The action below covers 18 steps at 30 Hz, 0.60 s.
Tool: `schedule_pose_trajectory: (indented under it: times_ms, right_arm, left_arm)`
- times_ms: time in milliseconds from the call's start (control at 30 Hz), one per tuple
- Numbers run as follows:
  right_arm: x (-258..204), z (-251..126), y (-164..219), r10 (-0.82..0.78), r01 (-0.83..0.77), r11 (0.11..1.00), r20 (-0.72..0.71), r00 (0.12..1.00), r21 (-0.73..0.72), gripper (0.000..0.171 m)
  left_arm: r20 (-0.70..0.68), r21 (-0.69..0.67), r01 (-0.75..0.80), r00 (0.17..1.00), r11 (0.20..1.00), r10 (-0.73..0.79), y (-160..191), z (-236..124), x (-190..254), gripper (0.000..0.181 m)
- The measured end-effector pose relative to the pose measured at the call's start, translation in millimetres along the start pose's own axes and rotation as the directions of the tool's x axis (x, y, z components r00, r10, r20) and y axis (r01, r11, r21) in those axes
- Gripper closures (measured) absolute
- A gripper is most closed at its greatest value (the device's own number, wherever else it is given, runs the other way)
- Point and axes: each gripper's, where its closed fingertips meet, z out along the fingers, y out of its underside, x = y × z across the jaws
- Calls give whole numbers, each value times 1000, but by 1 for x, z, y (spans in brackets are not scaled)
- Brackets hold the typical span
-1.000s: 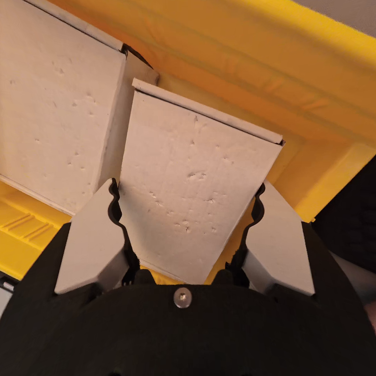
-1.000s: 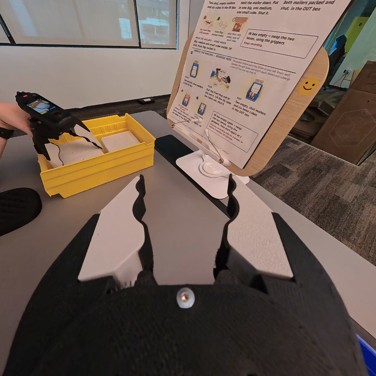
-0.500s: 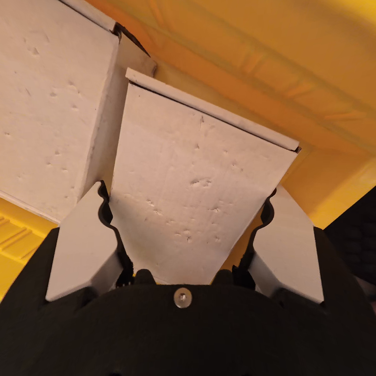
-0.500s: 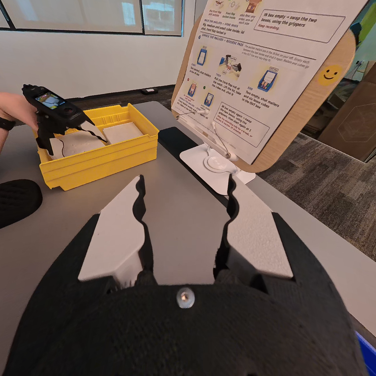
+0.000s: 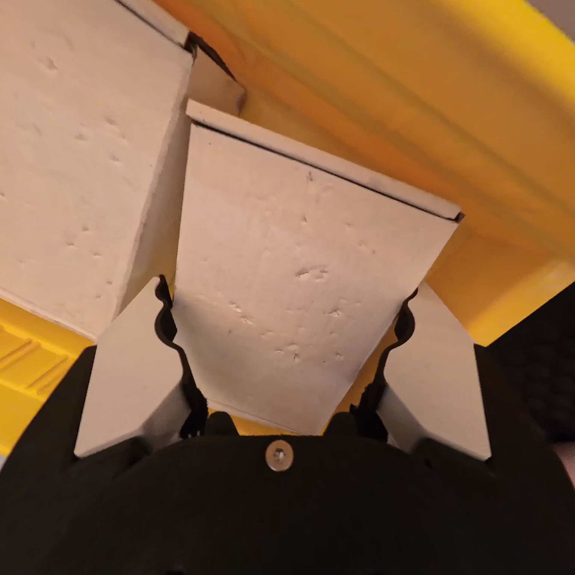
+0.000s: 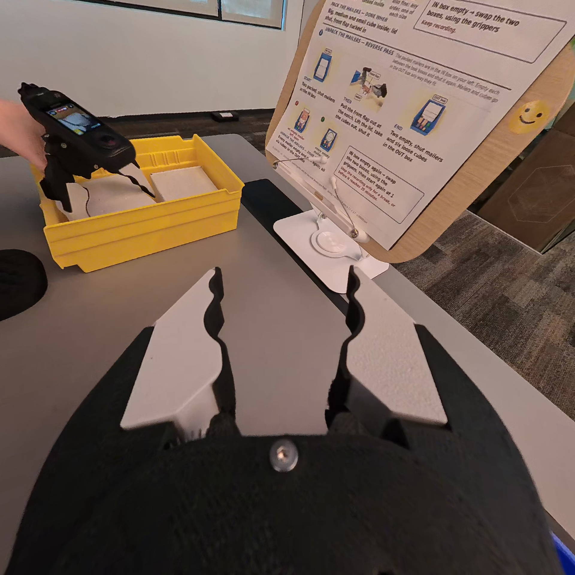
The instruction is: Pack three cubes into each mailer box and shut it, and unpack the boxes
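Note:
My left gripper (image 5: 287, 283) is inside the yellow bin (image 5: 404, 93). Its jaws straddle a shut white mailer box (image 5: 295, 242), with the pads against both long sides, and the box sits tilted. A second shut white mailer (image 5: 77, 155) lies beside it on the left. The right wrist view shows the same from afar: the left gripper (image 6: 109, 202) on the near mailer (image 6: 115, 194), the other mailer (image 6: 183, 182) flat in the bin (image 6: 140, 236). My right gripper (image 6: 284, 270) is open and empty above the grey table (image 6: 93, 326). No cubes show.
An instruction board on a white stand (image 6: 326, 245) rises at the right, close to the table's right edge. A black pad (image 6: 18, 280) lies left of the bin. A person's hand (image 6: 18, 130) holds the left gripper. A blue edge (image 6: 560, 544) shows bottom right. The grippers' ends are close to 40 cm from one another.
My left gripper's jaws spread a little and moved closer over the near mailer. My right gripper moved toward the bin and board, still open.

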Motion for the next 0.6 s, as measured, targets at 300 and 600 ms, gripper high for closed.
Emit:
schedule_pose_trajectory:
  times_ms: [300,600]
  right_arm:
    - [-3,4,3,-14,14,1000,6,1000,-19,92]
    - [-2,1,1,-17,17,1000,3,1000,-13,92]
  left_arm:
    - [-46,-88,71,996,994,-76,10,4,2,33]
    - [72,-145,99,993,984,-89,17,-20,-3,38]
